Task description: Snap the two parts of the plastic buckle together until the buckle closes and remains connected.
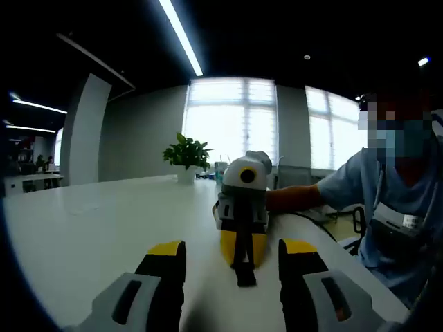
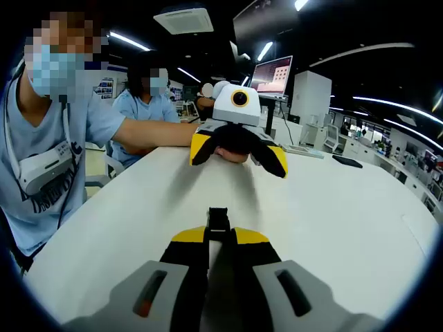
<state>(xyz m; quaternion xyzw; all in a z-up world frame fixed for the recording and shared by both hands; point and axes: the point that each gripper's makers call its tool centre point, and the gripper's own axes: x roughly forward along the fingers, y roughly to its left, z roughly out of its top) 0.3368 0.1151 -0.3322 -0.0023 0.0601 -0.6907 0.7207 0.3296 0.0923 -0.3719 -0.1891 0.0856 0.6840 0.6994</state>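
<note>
One black buckle half [image 2: 218, 220] sits pinched between the right gripper's [image 2: 220, 238] closed jaws, its free end sticking out past the tips, low over the white table [image 2: 332, 207]. Its long axis runs straight along the jaws, pointing at the left gripper [image 2: 239, 149] opposite. In the left gripper view the same half [image 1: 243, 266] shows end-on in the right gripper [image 1: 242, 243]. The left gripper [image 1: 232, 261] has its jaws spread wide with nothing between them, and the second buckle half cannot be made out. The step in hand looks like presenting the first half; next, the left gripper probably needs to take the other half and line it up.
</note>
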